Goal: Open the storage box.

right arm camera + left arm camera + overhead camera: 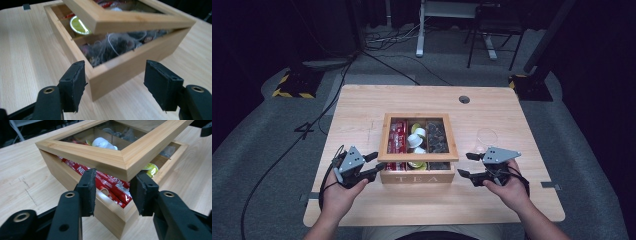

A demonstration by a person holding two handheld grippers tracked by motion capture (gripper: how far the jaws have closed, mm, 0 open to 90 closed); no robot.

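A wooden tea box [417, 177] marked TEA stands mid-table, its glass-paned lid [383, 135] tilted up at the front, leaving a gap. Inside lie red sachets [110, 182], white capsules [416, 137], a yellow-green capsule [77, 25] and dark tea bags [112, 46]. My left gripper [374, 164] is at the box's front left corner; in the left gripper view [112, 192] its jaws stand apart on either side of that corner, under the lid's corner [125, 166], open. My right gripper [464, 164] is by the front right corner [100, 82], its jaws wide and off the wood [115, 85].
A clear glass [487, 136] stands on the table right of the box, just beyond my right gripper. A round cable hole [464, 99] is near the table's far edge. Cables and desk legs lie on the floor behind.
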